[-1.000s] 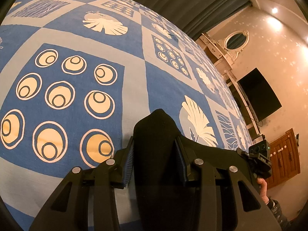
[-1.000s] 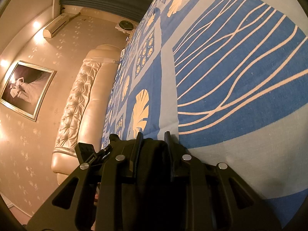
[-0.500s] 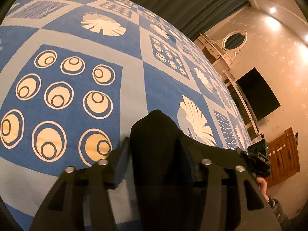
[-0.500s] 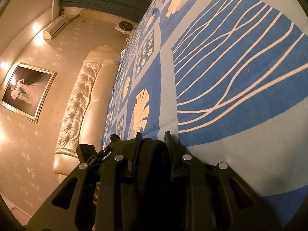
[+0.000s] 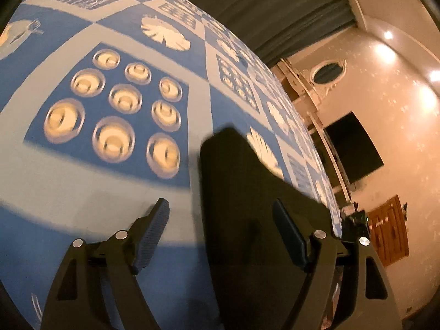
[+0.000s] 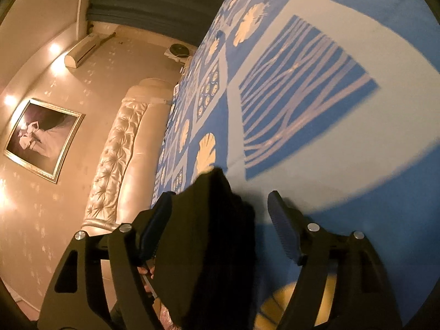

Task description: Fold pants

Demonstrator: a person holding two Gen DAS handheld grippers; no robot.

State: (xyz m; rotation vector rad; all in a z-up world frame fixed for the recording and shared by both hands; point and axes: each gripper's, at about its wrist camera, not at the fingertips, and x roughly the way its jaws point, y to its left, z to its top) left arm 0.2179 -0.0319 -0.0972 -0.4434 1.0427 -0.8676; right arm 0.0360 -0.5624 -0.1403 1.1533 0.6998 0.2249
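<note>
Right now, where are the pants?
The pants lie on the blue bedspread, between the open left gripper fingers in the left view, and by the open right gripper in the right view.

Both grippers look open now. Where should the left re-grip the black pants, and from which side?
Probably the raised corner of the black pants that juts forward between the open fingers of the left gripper. Come straight ahead along the fingers, low over the bedspread: that corner has free edges on both sides, so the pads can straddle it.
</note>
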